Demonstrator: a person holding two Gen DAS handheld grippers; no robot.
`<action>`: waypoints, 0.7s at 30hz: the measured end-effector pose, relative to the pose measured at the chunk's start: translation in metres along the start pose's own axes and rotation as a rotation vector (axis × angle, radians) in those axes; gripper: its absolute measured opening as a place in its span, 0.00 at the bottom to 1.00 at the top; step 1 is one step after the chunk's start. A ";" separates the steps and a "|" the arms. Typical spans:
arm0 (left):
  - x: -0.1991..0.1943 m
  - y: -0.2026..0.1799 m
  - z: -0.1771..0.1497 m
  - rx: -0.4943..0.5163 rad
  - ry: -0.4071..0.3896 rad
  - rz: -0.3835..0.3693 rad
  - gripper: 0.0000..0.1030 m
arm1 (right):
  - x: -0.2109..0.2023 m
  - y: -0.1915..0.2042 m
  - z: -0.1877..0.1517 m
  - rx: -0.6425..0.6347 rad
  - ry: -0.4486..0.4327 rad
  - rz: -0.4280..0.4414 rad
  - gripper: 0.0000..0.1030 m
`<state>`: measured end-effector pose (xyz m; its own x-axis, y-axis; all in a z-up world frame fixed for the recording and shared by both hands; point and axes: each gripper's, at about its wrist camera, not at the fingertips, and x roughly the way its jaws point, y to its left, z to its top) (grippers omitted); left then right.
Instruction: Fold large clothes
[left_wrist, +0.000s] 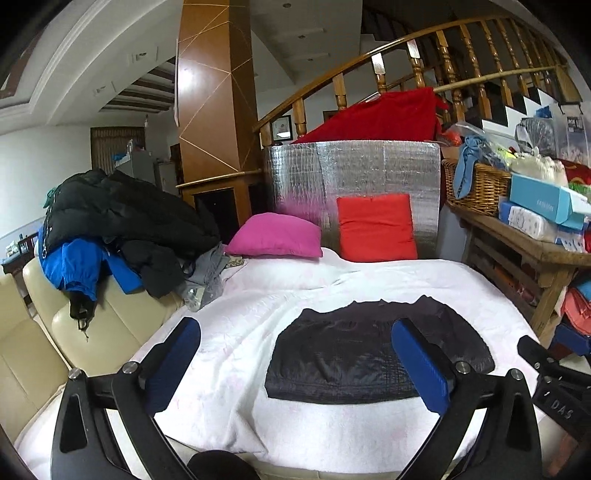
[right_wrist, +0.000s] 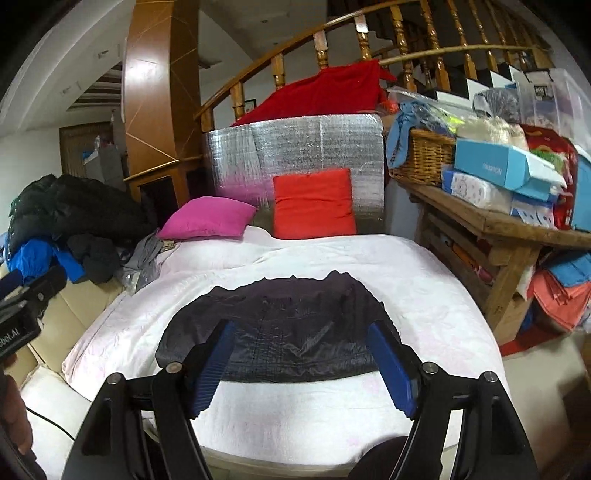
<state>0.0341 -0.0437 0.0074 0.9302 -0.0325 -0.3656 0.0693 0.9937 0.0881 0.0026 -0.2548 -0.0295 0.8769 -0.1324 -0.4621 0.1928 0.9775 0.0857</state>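
On white bedding (left_wrist: 236, 332) the folded dark garment (left_wrist: 369, 354) lies crosswise — both grippers (right_wrist: 301, 363) gape empty

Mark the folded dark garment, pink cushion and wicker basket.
folded dark garment (left_wrist: 369, 354), left wrist view, middle of top layer
pink cushion (left_wrist: 275, 236), left wrist view, centre
wicker basket (right_wrist: 424, 157), right wrist view, front wall
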 end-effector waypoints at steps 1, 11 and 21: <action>-0.002 0.002 0.001 -0.004 0.002 -0.006 1.00 | -0.003 0.002 0.000 -0.008 -0.006 0.001 0.76; -0.017 0.012 0.003 -0.012 -0.032 0.009 1.00 | -0.023 0.018 0.004 -0.034 -0.054 0.002 0.76; -0.015 0.013 0.000 -0.008 -0.022 0.011 1.00 | -0.022 0.022 0.004 -0.037 -0.051 0.013 0.76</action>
<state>0.0216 -0.0308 0.0141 0.9387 -0.0239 -0.3440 0.0563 0.9948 0.0845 -0.0109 -0.2307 -0.0135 0.9005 -0.1272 -0.4159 0.1658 0.9844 0.0580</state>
